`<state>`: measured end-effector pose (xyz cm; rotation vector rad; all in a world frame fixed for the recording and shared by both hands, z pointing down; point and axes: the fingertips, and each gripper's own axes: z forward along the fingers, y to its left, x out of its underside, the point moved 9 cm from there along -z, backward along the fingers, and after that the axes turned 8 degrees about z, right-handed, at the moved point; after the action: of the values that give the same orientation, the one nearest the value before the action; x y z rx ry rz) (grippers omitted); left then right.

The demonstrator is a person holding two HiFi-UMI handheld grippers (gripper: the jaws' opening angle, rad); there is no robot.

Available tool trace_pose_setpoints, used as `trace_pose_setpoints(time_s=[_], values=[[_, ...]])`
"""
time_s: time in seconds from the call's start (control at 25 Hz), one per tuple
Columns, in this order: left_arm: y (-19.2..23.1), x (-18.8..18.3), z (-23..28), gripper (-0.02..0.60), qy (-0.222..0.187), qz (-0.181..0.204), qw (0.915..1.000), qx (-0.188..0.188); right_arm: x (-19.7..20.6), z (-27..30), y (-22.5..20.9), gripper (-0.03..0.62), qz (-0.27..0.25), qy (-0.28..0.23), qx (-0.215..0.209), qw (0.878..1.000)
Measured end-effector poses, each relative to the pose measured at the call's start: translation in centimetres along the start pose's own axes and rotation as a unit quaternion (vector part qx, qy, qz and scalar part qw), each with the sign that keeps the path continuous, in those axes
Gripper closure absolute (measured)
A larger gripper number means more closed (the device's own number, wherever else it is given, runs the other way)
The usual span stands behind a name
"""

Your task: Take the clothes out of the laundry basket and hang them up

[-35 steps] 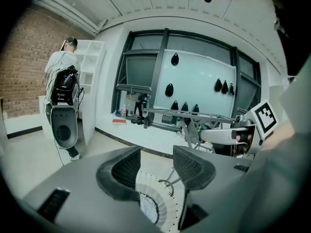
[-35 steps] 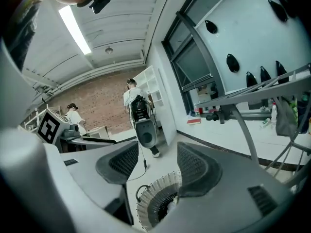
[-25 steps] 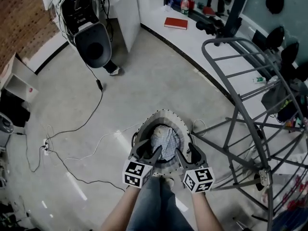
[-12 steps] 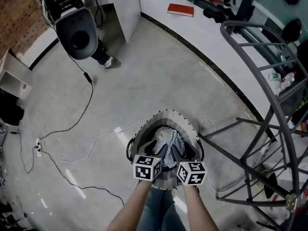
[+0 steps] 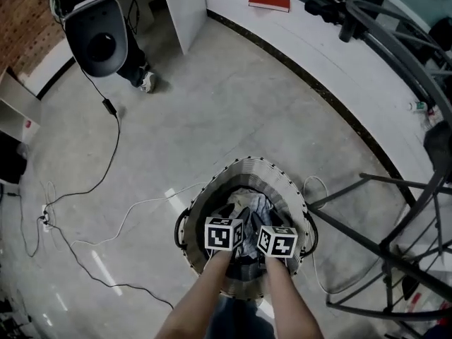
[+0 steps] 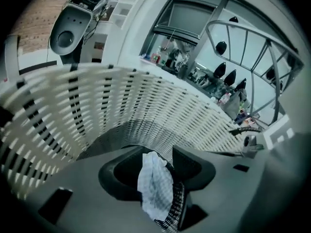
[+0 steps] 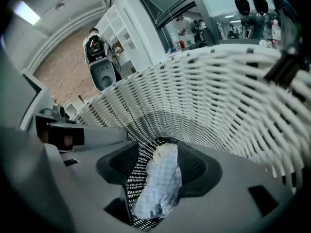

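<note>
A round white woven laundry basket (image 5: 212,183) stands on the floor right below me. In it lie a pale checked cloth (image 5: 248,200) and a dark cloth with a black-and-white pattern. My left gripper (image 5: 233,222) and right gripper (image 5: 267,224) are side by side inside the basket's rim, pointing steeply down at the pile. In the left gripper view the jaws (image 6: 158,171) stand apart, with the checked cloth (image 6: 153,183) and patterned cloth (image 6: 178,205) in the gap. The right gripper (image 7: 163,166) shows the same checked cloth (image 7: 163,178) in its gap. The basket wall (image 6: 121,101) fills both gripper views.
A grey metal drying rack (image 5: 395,221) stands close at the right of the basket. A thin cable (image 5: 116,154) trails over the floor at the left. A grey rounded device (image 5: 95,41) and a person's shoe (image 5: 145,83) are at the far left. A white ledge (image 5: 332,55) holds a red book (image 5: 269,2).
Both grippers have sunk from above the basket down inside its rim, drawing closer together. The basket looks larger in the head view. The jaws stand as wide as before.
</note>
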<state>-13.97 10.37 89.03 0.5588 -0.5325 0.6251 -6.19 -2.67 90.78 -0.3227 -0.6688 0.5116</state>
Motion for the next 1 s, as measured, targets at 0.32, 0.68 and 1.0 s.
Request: trace_pose_setpoints(time_s=[0.32, 0.68, 1.0], values=[[2.8, 5.0, 6.9, 0.377, 0.061, 0.039, 0.9973, -0.006, 3.9, 7.6, -4.6, 0.359, -0.020, 0.053, 0.028, 0.998], [4.9, 9.9, 11.6, 0.377, 0.083, 0.013, 0.9964, -0.009, 7.1, 13.1, -7.9, 0.359, -0.024, 0.087, 0.073, 0.993], [5.1, 11.1, 12.4, 0.377, 0.096, 0.009, 0.9954, -0.003, 8.0, 13.9, -8.6, 0.569, -0.064, 0.123, 0.085, 0.987]])
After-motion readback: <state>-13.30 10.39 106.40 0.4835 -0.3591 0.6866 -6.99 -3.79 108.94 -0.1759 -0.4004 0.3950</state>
